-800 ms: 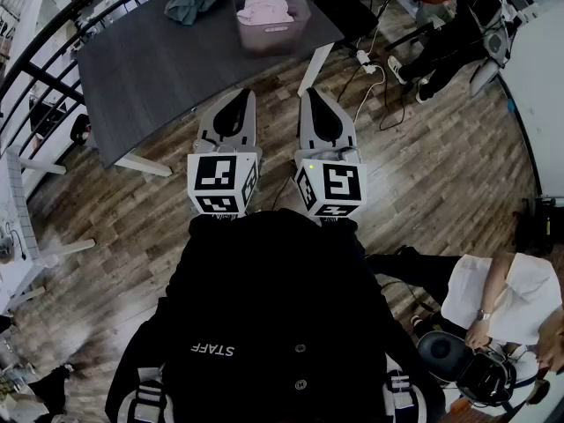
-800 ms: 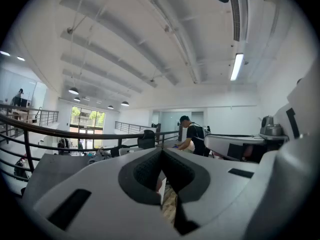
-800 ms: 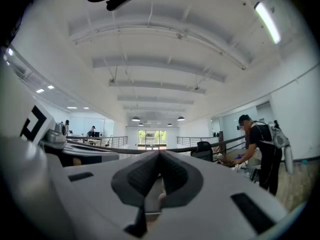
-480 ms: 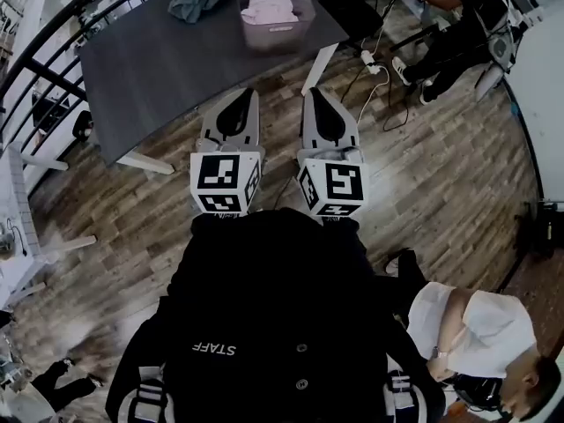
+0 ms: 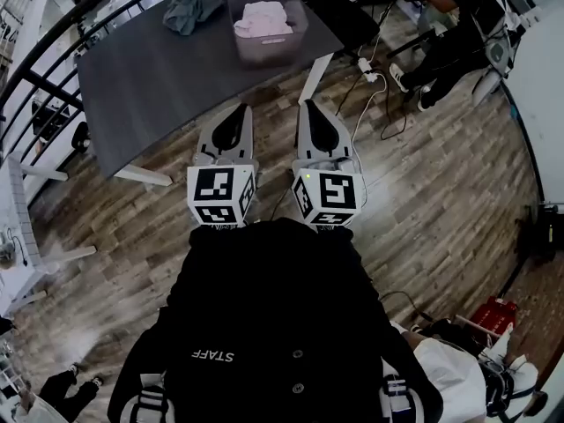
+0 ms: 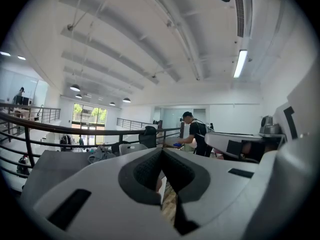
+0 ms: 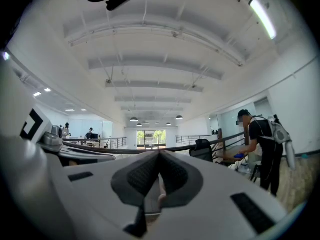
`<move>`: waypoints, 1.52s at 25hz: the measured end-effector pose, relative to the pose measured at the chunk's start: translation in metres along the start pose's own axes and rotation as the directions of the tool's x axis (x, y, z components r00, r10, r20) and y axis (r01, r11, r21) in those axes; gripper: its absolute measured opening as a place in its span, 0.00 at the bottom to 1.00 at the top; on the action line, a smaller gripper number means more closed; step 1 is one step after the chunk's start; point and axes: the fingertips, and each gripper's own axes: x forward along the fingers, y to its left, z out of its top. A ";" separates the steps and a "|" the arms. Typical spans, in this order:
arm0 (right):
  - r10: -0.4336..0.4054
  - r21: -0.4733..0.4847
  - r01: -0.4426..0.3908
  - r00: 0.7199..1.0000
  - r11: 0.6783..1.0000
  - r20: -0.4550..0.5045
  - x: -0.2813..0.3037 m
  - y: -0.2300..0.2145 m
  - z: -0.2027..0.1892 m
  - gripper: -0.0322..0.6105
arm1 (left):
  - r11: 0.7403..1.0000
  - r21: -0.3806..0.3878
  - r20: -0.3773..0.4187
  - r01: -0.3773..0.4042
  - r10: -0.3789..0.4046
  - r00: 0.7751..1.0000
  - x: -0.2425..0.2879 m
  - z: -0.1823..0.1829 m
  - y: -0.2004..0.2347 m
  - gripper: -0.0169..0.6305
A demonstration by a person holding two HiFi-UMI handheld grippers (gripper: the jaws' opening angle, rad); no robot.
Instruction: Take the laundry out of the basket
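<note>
Jaws pressed together and empty, the left hand-held gripper (image 5: 238,110) and right hand-held gripper (image 5: 307,106) hang short of the surface (image 5: 150,73), where pink laundry (image 5: 264,18) fills the basket (image 5: 275,49); the approach step, apparently, with reaching and opening needed next

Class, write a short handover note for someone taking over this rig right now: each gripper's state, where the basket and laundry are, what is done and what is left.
The left gripper is shut and empty; so is the right gripper. Both are held side by side over the wood floor, short of the table.
The basket stands on the table with pink laundry inside.
A grey garment lies on the table beside the basket, outside it.
Done: nothing gripped.
Left: reach the basket and lift out the pink laundry.
</note>
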 end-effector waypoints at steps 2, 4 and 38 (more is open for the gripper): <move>0.001 -0.006 -0.001 1.000 1.000 0.000 0.004 -0.006 0.001 0.07 | 1.000 0.001 0.002 -0.002 0.002 1.000 0.006 0.001 -0.002 0.03; 0.003 -0.013 -0.003 1.000 1.000 -0.005 0.007 -0.010 -0.002 0.07 | 1.000 0.001 0.000 -0.008 0.008 1.000 0.011 0.000 -0.004 0.03; 0.053 0.012 -0.052 0.993 0.999 -0.105 0.125 -0.090 -0.066 0.07 | 0.992 -0.054 -0.059 -0.114 0.111 0.992 0.133 -0.043 0.032 0.03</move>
